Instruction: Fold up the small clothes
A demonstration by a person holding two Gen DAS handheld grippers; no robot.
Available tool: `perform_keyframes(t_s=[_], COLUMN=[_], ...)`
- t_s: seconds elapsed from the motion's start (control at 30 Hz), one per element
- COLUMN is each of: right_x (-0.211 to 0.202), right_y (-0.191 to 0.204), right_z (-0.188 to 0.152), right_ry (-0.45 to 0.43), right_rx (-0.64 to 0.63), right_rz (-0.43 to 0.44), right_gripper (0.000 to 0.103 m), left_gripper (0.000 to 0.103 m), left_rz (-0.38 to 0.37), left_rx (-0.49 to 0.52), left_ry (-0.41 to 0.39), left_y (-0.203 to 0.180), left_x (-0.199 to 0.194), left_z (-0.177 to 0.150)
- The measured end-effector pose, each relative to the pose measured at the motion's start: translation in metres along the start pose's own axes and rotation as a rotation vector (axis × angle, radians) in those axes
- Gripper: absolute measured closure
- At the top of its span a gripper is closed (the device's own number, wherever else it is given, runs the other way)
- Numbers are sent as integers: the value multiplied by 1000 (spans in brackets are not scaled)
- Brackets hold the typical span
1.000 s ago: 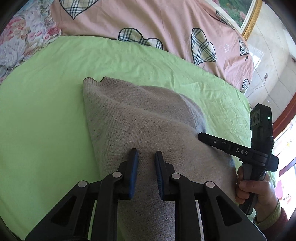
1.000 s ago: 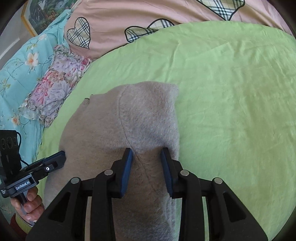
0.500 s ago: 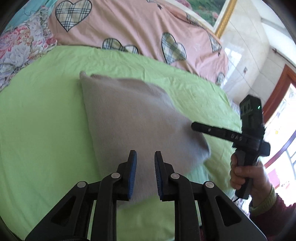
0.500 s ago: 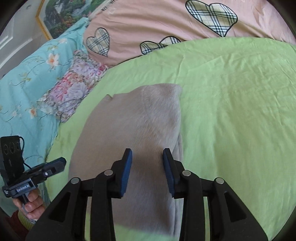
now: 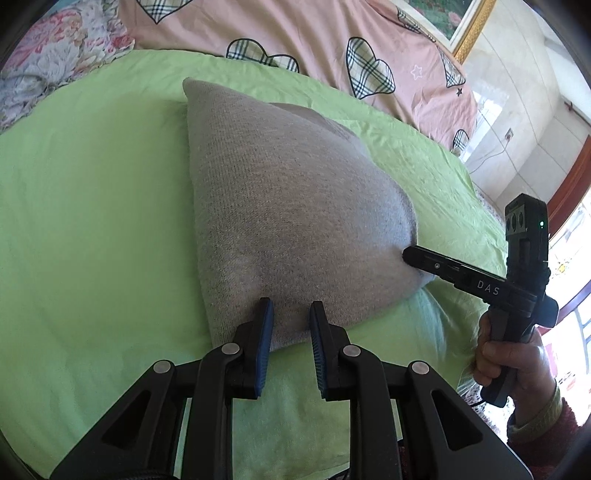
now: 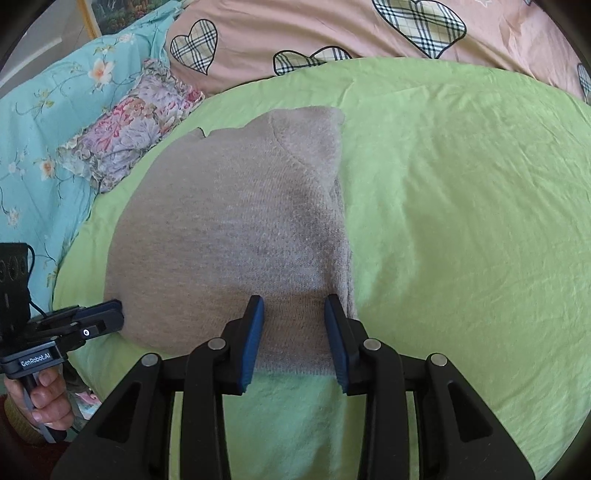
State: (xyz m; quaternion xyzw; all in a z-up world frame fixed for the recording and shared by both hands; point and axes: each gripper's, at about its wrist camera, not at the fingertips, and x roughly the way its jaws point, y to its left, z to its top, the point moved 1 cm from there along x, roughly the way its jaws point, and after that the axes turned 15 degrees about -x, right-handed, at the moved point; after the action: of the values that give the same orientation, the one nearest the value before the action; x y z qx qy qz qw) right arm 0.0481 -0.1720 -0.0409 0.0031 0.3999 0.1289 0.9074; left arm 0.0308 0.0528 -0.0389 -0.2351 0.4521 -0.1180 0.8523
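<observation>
One grey-beige knitted garment (image 5: 291,206) lies folded on the green sheet (image 5: 92,221) of the bed, its near hem lifted off the sheet. It is fine-ribbed, with a curved seam near its far right corner in the right wrist view, and a small notch on its far edge.

The left gripper (image 5: 290,321) has its blue-padded fingers (image 5: 264,332) narrowly parted at the garment's near left hem, with knit between them; whether the pads press it cannot be told. The right gripper (image 6: 293,321) stands wider, its fingers (image 6: 255,332) set astride the near right hem, a strip of knit between them, and a grip there cannot be told either.

Beyond the garment lies one pink quilt (image 5: 295,33) with plaid hearts. Left of the garment are one floral pillow (image 6: 125,133) and one turquoise flowered cover (image 6: 40,122). A framed picture (image 5: 461,22) hangs behind the quilt. Two hands hold the grippers, one each.
</observation>
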Motion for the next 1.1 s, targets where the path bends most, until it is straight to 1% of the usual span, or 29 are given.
perform_keyframes(t_s=[0.13,0.23,0.3,0.33,0.37,0.4,0.43,0.47,0.5,0.57,0.63,0.67,0.73,0.8,0.83,0.97,1.03,1.1], right_x=[-7,-15,-20,-23,-27,-30,-34,-37,-41,-49,-54,-55,-58,-59,-59,-60,-60,-61], right_y=[4,9,12,13,14,15,17,20,23,29,33,34,38,41,42,48,51,53], right_z=[-6,-8,-9,-9,-9,-10,-11,-13,-14,-18,-23,-24,-27,-29,-30,-30,-30,-30], right_ry=[-18,-10,4,12,15,16,19,22,26,22,23,24,23,25,25,16,12,8], right_rx=[25,31,29,30,34,34,31,24,15,8,8,6,3,3,3,-1,-11,-19], right_rz=[-2,-10,-13,-16,-18,-18,-21,-25,-30,-26,-24,-27,-28,-29,-29,-22,-24,-18], right_gripper=[67,67,66,64,63,62,59,57,55,53,48,47,39,36,34,27,21,17], left_gripper=[82,74,66,63,54,43,40,39,39,39,35,32,29,18,16,15,14,14], left_rz=[39,71,96,111,136,170,210,242,253,257,270,276,284,309,325,363,375,391], left_rx=[2,-1,11,20,34,46,59,71,78,77,69,62,51,48,46,56,58,63], left_ry=[-5,-9,-12,-19,-30,-44,-63,-79,-86,-90,-90,-89,-92,-98,-104,-107,-107,-113], left_y=[-4,-9,-15,-18,-21,-24,-25,-27,-27,-24,-22,-21,-18,-17,-16,-15,-14,-13], left_x=[-3,-11,-16,-20,-24,-26,-30,-33,-37,-42,-46,-47,-48,-49,-50,-50,-50,-50], left_z=[0,-2,-4,-5,-7,-9,-11,-12,-14,-15,-17,-17,-17,-17,-18,-21,-22,-23])
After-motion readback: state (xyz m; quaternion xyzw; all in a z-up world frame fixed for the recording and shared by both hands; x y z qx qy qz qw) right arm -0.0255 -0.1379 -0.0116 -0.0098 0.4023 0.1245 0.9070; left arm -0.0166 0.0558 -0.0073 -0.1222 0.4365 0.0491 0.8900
